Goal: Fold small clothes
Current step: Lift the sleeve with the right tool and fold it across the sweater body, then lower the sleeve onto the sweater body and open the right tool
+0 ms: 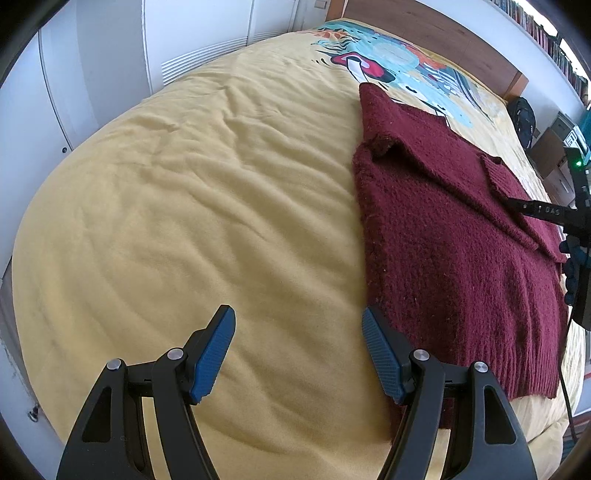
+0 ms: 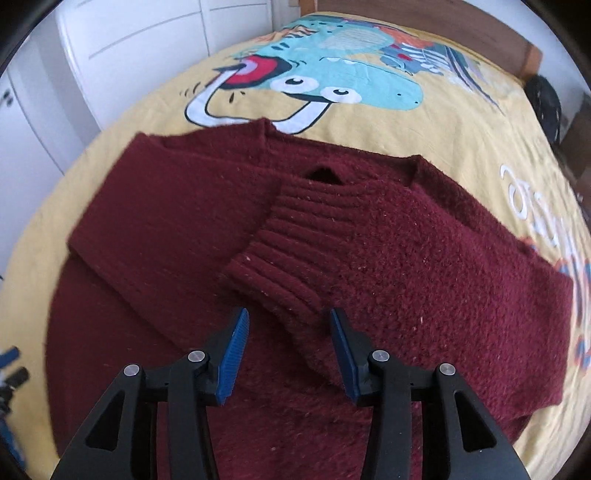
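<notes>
The right gripper point(image 2: 286, 354), jaws parted and empty, is hanging just over the ribbed cuff point(image 2: 273, 254) of the soft, floppy burgundy knitted sweater point(image 2: 406, 258) lying on the yellow bed cover point(image 1: 184, 221), probably best pinched at hem corners, while the left gripper point(image 1: 299, 354) is hovering open beside it.

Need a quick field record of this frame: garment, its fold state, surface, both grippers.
garment: maroon knit sweater, lying flat
fold state: both sleeves folded in across the body; ribbed cuff on top, near the middle
surface: yellow bedspread with a cartoon print beyond the collar
left gripper: open, empty, over bare bedspread beside the sweater's edge
right gripper: open, nothing pinched, over the sweater just short of the cuff
background: white cupboards, wooden headboard
</notes>
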The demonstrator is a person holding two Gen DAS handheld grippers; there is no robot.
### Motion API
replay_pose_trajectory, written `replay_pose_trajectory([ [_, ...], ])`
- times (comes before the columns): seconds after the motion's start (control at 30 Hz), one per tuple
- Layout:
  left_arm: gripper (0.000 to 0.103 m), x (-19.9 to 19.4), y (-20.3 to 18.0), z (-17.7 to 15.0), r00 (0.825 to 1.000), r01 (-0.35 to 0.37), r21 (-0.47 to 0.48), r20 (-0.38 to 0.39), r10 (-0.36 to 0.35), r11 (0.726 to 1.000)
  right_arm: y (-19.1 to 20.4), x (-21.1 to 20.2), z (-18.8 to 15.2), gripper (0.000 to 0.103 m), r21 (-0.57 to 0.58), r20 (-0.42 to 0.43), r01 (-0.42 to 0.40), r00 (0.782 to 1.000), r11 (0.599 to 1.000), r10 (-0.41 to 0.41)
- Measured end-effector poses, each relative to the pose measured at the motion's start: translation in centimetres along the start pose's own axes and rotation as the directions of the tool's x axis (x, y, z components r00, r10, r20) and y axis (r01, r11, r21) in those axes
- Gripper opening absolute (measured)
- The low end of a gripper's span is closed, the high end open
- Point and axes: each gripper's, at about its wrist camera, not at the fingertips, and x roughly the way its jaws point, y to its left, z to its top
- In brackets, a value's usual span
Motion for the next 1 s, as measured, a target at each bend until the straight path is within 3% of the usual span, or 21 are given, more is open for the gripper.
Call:
replay_pose_trajectory([
  [0.2,0.066,0.1,0.3,0.0,1.000,0.001,-0.010,-0.007,-0.001,1.000,-0.6,2.0,0.8,0.044,0.008,-0.021,0.062,0.998,0.998,-0.062],
  [0.23,0.066,0.1,0.3,0.0,1.000,0.001,-0.012,-0.007,-0.001,1.000,-0.8,2.0,1.0,0.040,0.022,-0.018,0.059,0.998,0.998,-0.058],
  [0.3,0.066,0.3,0.4,0.0,1.000,0.002,-0.015,-0.012,-0.002,1.000,-1.8,1.8,1.4,0.020,0.082,-0.003,0.022,1.000,0.996,-0.022],
  [0.37,0.066,0.3,0.5,0.0,1.000,0.003,-0.017,-0.013,-0.003,1.000,-3.0,1.2,1.8,0.013,0.164,0.024,-0.043,0.999,0.985,0.040],
  [0.57,0.066,0.4,0.6,-0.1,1.000,0.006,-0.021,-0.013,-0.006,1.000,-3.5,-1.7,4.4,0.012,0.270,0.152,-0.196,0.975,0.943,0.160],
  [0.7,0.066,0.4,0.7,-0.2,1.000,0.008,-0.027,-0.015,-0.008,1.000,-1.2,-3.3,6.7,0.012,0.277,0.236,-0.328,0.934,0.903,0.267],
  [0.87,0.066,0.3,0.9,-0.3,1.000,0.009,-0.033,-0.014,-0.010,0.999,3.3,-3.4,8.9,0.012,0.247,0.280,-0.446,0.883,0.860,0.378],
  [1.0,0.066,0.3,1.0,-0.4,1.000,0.012,-0.040,-0.015,-0.012,0.999,6.9,-1.3,9.5,0.012,0.224,0.230,-0.442,0.890,0.869,0.394],
])
